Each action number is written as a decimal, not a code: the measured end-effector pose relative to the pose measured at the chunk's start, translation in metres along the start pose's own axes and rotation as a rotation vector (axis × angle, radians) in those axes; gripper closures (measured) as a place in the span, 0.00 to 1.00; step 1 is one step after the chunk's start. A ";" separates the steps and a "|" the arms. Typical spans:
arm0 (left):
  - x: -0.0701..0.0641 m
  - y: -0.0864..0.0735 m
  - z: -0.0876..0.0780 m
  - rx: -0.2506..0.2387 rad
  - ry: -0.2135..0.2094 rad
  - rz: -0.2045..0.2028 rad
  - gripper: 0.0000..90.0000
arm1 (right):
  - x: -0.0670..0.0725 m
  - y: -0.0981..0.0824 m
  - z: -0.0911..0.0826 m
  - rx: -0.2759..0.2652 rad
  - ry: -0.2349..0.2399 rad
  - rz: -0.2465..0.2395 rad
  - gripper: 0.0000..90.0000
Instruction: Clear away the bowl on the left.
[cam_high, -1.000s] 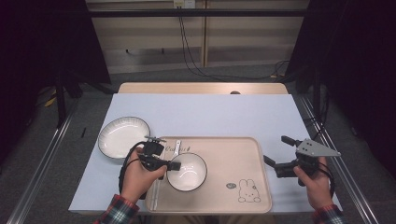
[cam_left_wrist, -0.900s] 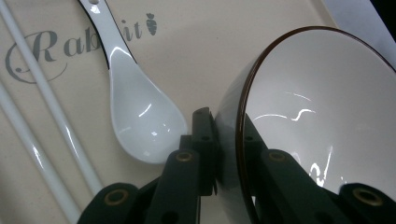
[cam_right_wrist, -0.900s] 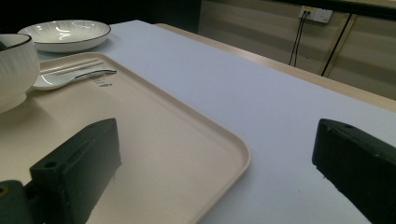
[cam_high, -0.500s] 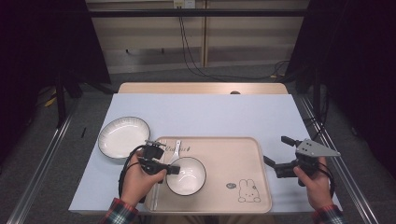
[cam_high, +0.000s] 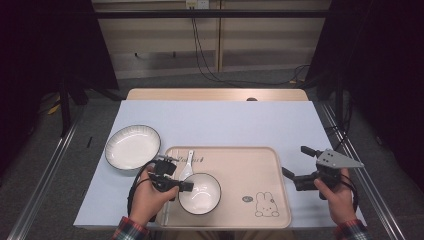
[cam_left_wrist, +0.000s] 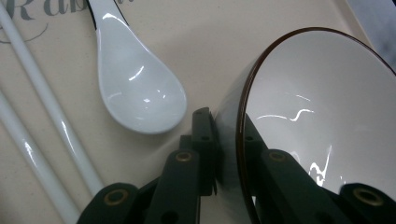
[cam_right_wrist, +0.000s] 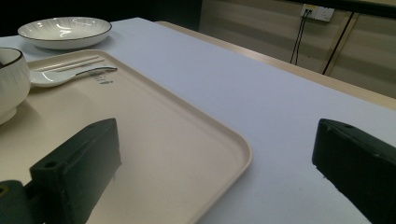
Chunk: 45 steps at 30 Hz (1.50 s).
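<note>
The left tongs (cam_left_wrist: 229, 154) pinch the bowl (cam_high: 200, 193) by its near-left rim; the right tongs (cam_high: 303, 167) hang open, empty. Gripped so thinly, the bowl could slip and knock the spoon (cam_left_wrist: 135, 88)

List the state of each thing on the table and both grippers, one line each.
Bowl: upright on the tray, rim pinched by the left gripper, empty.
Left gripper: shut on the bowl rim.
Right gripper: open, holding nothing, beside the tray.
Spoon: lying on the tray, scoop up, empty.
Chopsticks: lying flat on the tray beside the spoon.
Plate: upright on the table left of the tray, empty.
Tray: flat on the table.
</note>
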<state>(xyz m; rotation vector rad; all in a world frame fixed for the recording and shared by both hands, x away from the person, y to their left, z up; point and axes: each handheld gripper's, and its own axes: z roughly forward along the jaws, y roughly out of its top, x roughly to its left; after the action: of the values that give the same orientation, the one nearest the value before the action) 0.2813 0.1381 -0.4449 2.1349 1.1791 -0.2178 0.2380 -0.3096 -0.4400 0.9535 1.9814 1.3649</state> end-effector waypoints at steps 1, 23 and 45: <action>0.000 0.000 0.000 -0.003 0.003 -0.002 0.92 | 0.000 0.000 0.000 -0.001 -0.003 -0.001 0.00; 0.000 -0.002 0.005 0.010 -0.026 0.010 0.89 | -0.001 0.000 0.001 -0.003 0.002 0.004 0.00; 0.005 0.019 -0.022 -0.164 -0.011 0.029 0.48 | -0.001 0.000 0.001 -0.001 -0.009 0.004 0.00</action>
<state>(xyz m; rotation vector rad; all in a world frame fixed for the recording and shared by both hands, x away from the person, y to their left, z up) 0.2953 0.1484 -0.4218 2.0036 1.1197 -0.1158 0.2397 -0.3097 -0.4406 0.9619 1.9729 1.3605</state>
